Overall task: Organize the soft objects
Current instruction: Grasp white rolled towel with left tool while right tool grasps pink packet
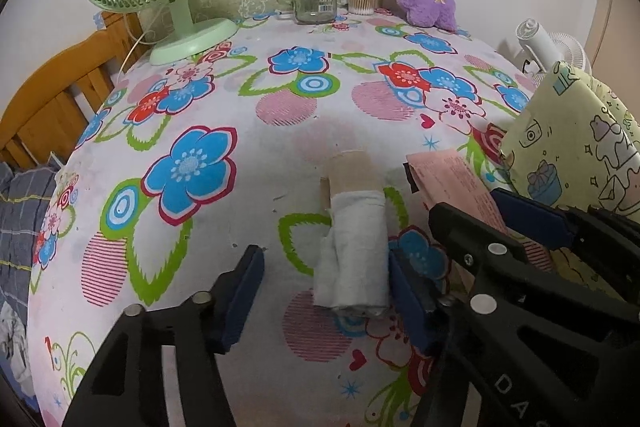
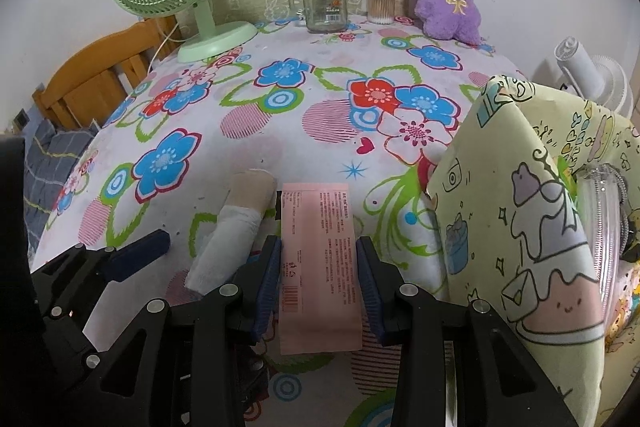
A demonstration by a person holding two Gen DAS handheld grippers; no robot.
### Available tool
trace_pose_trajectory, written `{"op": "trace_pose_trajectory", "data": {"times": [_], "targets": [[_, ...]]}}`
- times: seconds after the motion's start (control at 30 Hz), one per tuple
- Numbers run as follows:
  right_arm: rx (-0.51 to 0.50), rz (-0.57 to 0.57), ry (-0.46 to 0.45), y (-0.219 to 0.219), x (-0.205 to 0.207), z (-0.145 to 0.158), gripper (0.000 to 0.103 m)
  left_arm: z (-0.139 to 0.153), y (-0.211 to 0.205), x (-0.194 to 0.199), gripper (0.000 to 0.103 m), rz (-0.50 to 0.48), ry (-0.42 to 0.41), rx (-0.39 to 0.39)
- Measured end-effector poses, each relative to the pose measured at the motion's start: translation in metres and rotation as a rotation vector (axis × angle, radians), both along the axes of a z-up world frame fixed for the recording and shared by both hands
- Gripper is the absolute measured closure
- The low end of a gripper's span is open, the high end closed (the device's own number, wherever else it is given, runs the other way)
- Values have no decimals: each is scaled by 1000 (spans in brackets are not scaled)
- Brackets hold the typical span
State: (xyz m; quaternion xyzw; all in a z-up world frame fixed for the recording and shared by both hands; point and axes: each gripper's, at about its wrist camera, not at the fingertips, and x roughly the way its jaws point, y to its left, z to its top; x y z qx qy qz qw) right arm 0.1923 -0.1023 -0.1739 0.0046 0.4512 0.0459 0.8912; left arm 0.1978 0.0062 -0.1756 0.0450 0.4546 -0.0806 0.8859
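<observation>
Both tongs: left (image 1: 324,291) straddles sock roll (image 1: 354,239), right (image 2: 318,281) clamps pink packet (image 2: 316,267).

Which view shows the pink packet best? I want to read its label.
The right wrist view: the pink packet lies flat and nearly whole between the right tool's fingers, print facing the camera. The left wrist view shows it only slantwise, partly hidden behind that tool.

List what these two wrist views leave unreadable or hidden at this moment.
- Pink packet: print too small to read in either view; its near end is hidden by the right claw in the left wrist view.
- Rolled cloth: underside hidden; near end partly behind a claw finger, right wrist view.
- Yellow printed bag: contents hidden by its wall; cut off by the right edge in both views.
</observation>
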Motion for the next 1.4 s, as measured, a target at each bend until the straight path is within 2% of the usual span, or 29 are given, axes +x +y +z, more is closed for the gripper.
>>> {"op": "trace_pose_trajectory", "data": {"times": [0.17, 0.27, 0.73, 1.4], "targets": [[20, -1, 7, -1, 4, 0, 61, 1, 1, 4, 69, 6, 1, -29], [21, 7, 6, 1, 4, 1, 61, 2, 2, 3, 78, 3, 4, -34], [16, 23, -6, 4, -5, 8, 61, 12, 5, -12, 81, 20, -22, -40], [6, 31, -108, 7, -45, 53, 61, 55, 6, -51, 81, 59, -131, -50]]}}
